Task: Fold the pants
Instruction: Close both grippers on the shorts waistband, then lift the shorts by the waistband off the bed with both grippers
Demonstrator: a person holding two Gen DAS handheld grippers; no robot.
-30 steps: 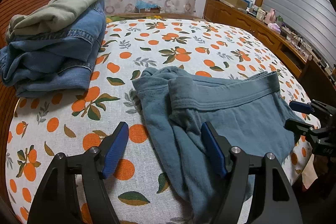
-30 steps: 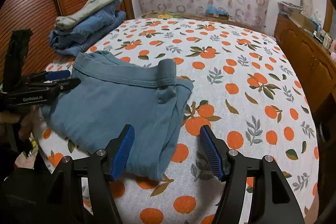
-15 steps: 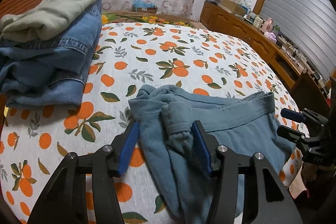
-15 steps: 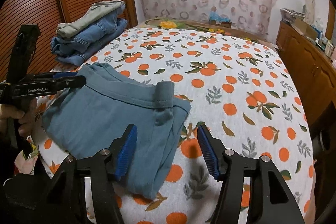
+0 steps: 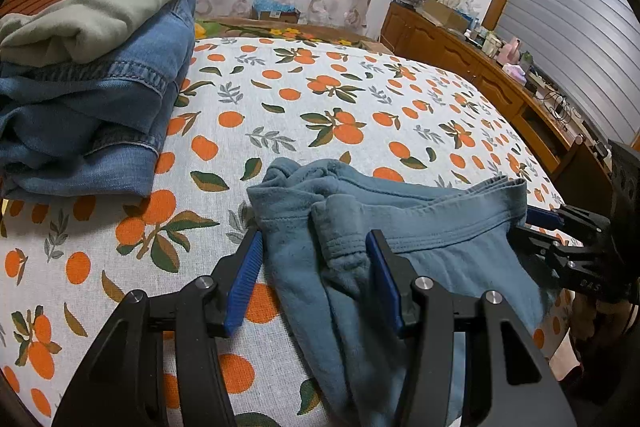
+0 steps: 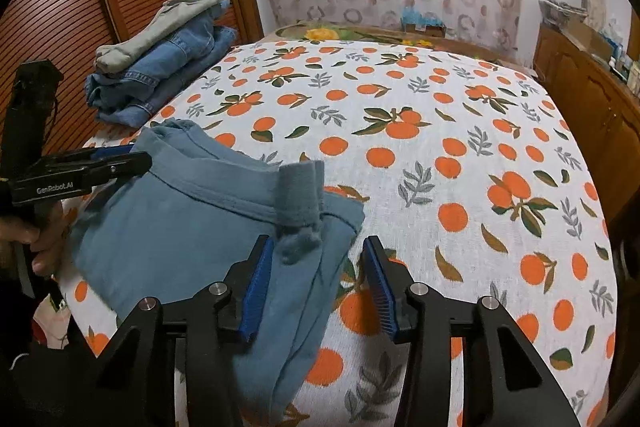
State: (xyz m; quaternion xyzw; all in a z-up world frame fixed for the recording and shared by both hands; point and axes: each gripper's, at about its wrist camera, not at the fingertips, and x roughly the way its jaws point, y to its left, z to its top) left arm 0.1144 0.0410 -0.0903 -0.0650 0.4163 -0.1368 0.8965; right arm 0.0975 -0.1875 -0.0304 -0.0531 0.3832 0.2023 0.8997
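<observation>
The blue pants (image 6: 192, 227) lie folded and rumpled on the orange-print bed (image 6: 460, 147). The left gripper (image 5: 314, 279) straddles one corner without pinching; the right gripper (image 6: 318, 281) is closing around the other.

Even, soft indoor light with faint shadows and no glare; both views stay sharp (fisheye bends the edges, corners go black).

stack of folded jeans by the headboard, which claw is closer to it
Left. The left claw straddles the teal pants' end beside the stack of folded jeans; the right claw, closing, straddles the pants' far end, the whole garment away.
</observation>
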